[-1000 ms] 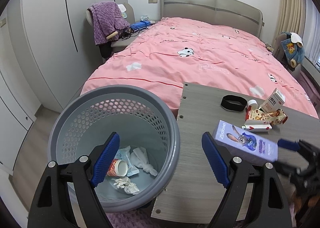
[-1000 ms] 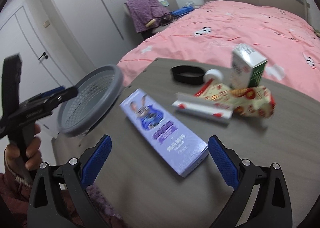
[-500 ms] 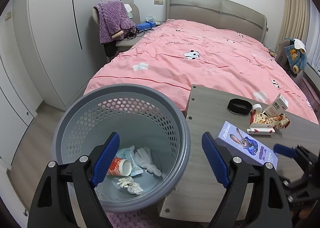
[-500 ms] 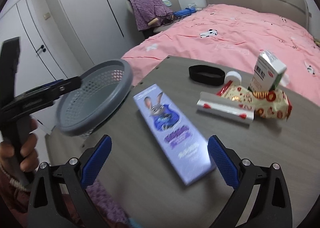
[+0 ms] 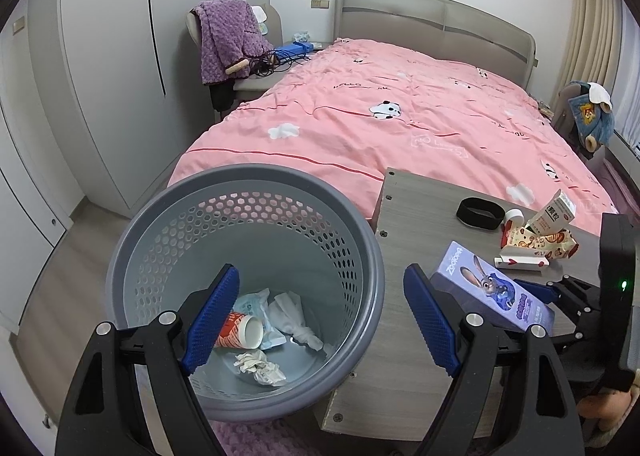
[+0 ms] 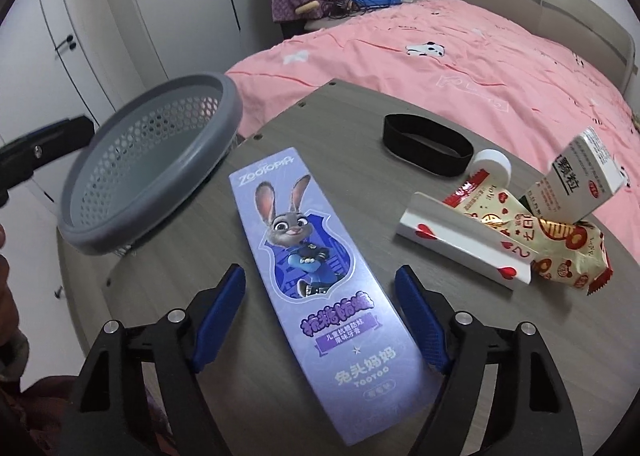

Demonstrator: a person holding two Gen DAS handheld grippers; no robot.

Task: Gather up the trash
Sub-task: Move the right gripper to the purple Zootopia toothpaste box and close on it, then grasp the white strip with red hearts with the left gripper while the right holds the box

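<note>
A purple Zootopia toothpaste box lies flat on the grey table; it also shows in the left wrist view. My right gripper is open, its jaws on either side of the box's near half, not touching it. My left gripper is open and empty above the grey perforated bin, which holds a paper cup and crumpled tissues. The bin stands at the table's left edge.
Further along the table lie a white heart-printed box, a snack wrapper, a small medicine carton, a white cap and a black band. A pink bed lies beyond.
My right gripper has moved forward so its jaws now straddle the toothpaste box. My left gripper has pulled back and risen a little over the bin.
</note>
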